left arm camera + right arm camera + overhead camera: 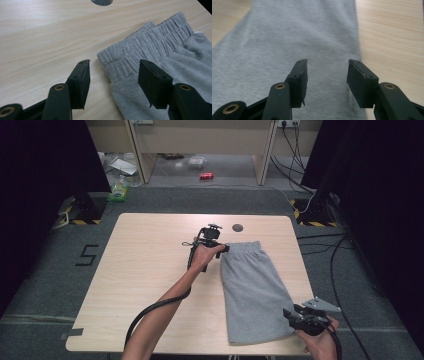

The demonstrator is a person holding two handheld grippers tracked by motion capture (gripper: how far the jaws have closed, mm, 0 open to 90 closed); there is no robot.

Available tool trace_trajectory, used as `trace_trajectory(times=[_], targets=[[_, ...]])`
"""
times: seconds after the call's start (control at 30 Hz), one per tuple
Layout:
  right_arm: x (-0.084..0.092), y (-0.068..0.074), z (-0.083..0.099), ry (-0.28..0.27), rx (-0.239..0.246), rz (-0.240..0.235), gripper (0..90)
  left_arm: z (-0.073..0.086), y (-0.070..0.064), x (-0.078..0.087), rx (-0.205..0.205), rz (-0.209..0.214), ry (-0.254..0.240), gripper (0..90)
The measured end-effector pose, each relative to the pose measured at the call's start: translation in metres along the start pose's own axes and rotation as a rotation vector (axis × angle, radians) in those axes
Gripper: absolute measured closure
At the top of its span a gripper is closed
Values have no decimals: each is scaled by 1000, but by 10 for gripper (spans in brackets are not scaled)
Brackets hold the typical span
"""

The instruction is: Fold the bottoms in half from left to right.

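Two grippers are working at the grey shorts (252,290), which are lying flat right of centre in the high view on the wooden table (150,270), waistband toward the top of the frame. Your left gripper (216,244) is sitting at the waistband's upper-left corner, jaws spread wide with nothing between them. Your right gripper (295,316) is hovering at the lower-right hem, jaws likewise apart over the cloth.
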State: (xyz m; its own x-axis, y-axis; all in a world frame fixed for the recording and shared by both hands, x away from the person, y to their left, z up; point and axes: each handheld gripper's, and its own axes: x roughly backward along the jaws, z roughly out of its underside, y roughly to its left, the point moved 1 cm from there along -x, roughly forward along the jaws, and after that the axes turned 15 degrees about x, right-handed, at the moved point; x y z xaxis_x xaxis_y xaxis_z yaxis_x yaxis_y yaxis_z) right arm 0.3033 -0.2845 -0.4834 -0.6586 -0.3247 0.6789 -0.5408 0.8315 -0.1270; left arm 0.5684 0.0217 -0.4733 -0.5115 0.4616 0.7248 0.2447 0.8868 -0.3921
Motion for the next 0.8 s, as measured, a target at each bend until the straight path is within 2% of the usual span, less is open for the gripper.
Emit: trace_trajectory(times=[0.1,0.27,0.4,0.67,0.7,0.8], targets=[[1,6,-1,-4,2,-10,502,0,-2,-5,7,-4,4,425],[1,23,-6,-27,11,-54,490,1,-4,-17,5,-25,9,421],[-2,36,-10,-33,35,-86,483,2,-5,-24,4,-32,15,414],[-12,73,-24,-58,82,-193,482,5,-6,-39,21,-32,25,385],[-12,73,-24,-58,82,-193,482,5,-6,-39,21,-32,25,385],[-21,92,-31,-65,113,-242,481,5,-7,-39,17,-34,24,387]])
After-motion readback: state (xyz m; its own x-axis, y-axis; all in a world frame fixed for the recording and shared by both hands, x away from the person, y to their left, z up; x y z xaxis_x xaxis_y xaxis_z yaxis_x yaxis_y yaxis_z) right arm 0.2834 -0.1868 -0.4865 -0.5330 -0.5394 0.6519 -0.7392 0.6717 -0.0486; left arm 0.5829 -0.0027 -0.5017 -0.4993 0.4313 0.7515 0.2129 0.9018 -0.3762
